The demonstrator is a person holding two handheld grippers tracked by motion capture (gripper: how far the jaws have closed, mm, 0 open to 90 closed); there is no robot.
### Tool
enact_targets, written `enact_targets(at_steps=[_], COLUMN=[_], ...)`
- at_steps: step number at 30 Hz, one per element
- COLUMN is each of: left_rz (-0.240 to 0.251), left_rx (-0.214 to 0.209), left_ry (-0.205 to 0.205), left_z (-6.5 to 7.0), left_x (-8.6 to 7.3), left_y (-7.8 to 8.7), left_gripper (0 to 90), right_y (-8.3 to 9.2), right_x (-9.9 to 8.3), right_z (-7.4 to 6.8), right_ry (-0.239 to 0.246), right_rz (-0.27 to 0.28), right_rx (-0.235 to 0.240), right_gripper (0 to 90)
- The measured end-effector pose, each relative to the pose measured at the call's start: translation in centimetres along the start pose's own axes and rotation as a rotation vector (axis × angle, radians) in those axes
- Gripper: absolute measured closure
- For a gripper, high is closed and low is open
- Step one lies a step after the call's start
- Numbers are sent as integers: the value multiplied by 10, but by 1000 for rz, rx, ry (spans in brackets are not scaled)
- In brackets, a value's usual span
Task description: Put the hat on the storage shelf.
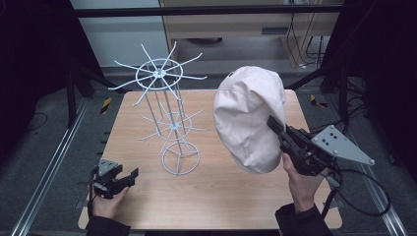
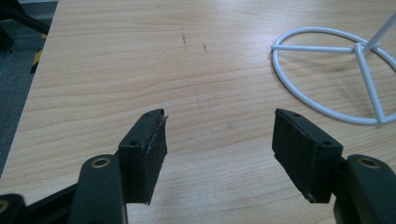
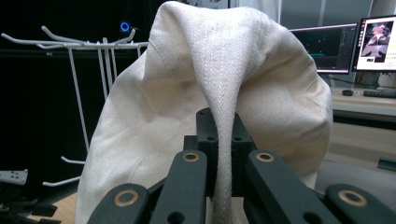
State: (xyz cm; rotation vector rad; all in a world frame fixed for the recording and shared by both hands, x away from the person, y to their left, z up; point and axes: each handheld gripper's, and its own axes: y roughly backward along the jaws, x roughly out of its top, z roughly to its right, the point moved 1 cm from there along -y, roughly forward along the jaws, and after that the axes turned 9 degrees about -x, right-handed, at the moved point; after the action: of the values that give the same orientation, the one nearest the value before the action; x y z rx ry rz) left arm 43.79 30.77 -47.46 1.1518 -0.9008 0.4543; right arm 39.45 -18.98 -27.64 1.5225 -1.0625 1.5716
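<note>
A pale cream cloth hat (image 1: 248, 118) hangs in the air above the right half of the table, held up by my right gripper (image 1: 276, 129), which is shut on a fold of its fabric. In the right gripper view the two black jaws pinch a ridge of the hat (image 3: 224, 93) at my right gripper (image 3: 223, 140). A white wire hat rack (image 1: 164, 98) with two tiers of hooks stands mid-table, left of the hat. My left gripper (image 1: 129, 176) rests low near the table's front left, open and empty (image 2: 219, 140), pointing toward the rack's ring base (image 2: 336, 74).
The wooden table (image 1: 216, 191) has bare surface in front of the rack and under the hat. Metal rails (image 1: 49, 167) run along both sides of the table. Monitors (image 3: 373, 42) glow behind the hat in the right gripper view.
</note>
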Motion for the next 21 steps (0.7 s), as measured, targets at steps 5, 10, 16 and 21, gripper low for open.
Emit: enact_targets(at_steps=[5, 10, 16, 21], left_rz=[-1, -2, -3, -4], left_rx=[0, 0, 0, -1], left_ry=[-2, -2, -2, -2], left_z=[0, 0, 0, 0], left_x=[0, 0, 0, 0], left_y=[0, 0, -1, -1], left_gripper=[351, 352, 352, 352], right_y=[2, 4, 2, 0], right_x=[6, 11, 19, 28], right_z=[1, 1, -2, -6], right_ry=[-4, -16, -25, -27], right_rz=[26, 60, 86, 115], right_rx=[3, 11, 21, 33], right_gripper=[883, 883, 883, 883])
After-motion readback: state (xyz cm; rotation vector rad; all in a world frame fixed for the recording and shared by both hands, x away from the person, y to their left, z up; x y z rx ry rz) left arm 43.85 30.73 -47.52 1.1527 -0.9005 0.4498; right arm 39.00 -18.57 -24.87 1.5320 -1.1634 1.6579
